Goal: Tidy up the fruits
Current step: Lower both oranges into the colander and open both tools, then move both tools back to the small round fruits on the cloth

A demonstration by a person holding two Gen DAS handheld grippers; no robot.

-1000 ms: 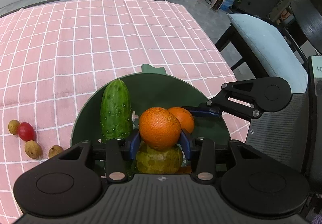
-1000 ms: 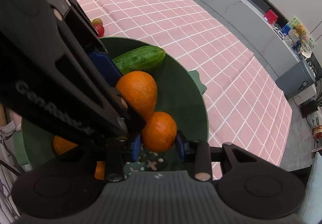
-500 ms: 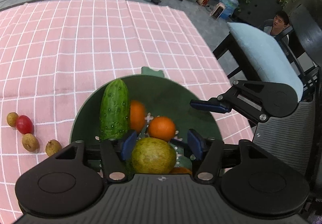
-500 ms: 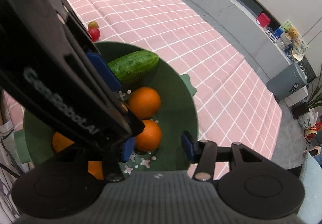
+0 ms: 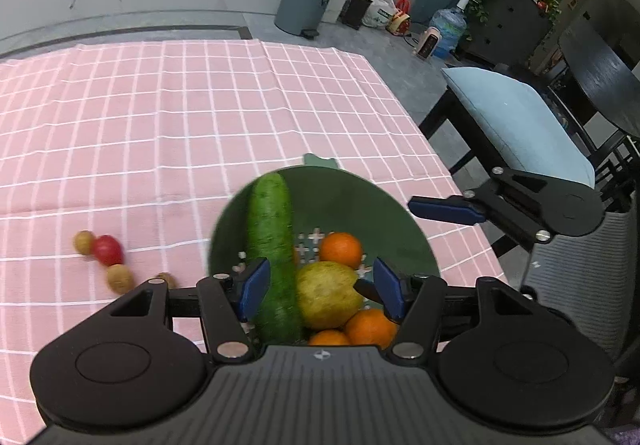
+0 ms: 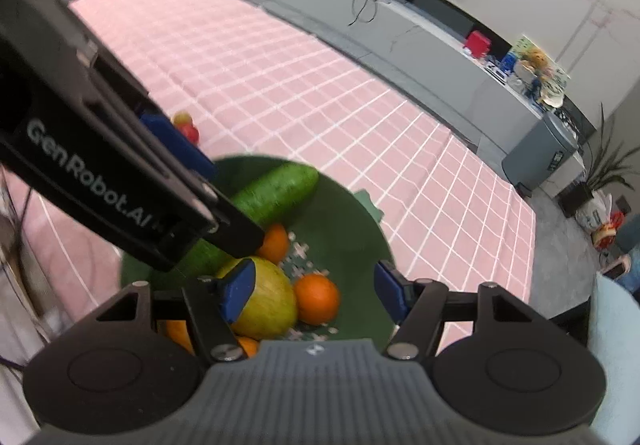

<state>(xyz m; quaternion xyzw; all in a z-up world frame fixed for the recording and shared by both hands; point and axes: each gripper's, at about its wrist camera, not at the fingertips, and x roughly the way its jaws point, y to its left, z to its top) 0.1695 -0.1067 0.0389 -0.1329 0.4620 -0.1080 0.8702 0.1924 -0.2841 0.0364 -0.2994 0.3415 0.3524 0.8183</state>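
Note:
A dark green bowl (image 5: 360,201) on the pink checked cloth holds a cucumber (image 5: 270,237), a yellow-green fruit (image 5: 326,295) and several oranges (image 5: 341,248). My left gripper (image 5: 318,291) is open and empty above the bowl's near side. My right gripper (image 6: 316,291) is open and empty above the bowl (image 6: 352,229), over the yellow-green fruit (image 6: 266,301) and an orange (image 6: 318,299). The cucumber (image 6: 276,193) lies at the far side. The right gripper also shows in the left wrist view at the bowl's right (image 5: 448,207).
A red fruit (image 5: 107,249) and three small brown fruits (image 5: 119,279) lie on the cloth left of the bowl. A chair with a pale blue cushion (image 5: 516,125) stands past the table's right edge. The left gripper's body (image 6: 120,173) crosses the right wrist view.
Both grippers let go of their oranges, which now lie in the bowl. Both opened and drew up and back from the bowl.

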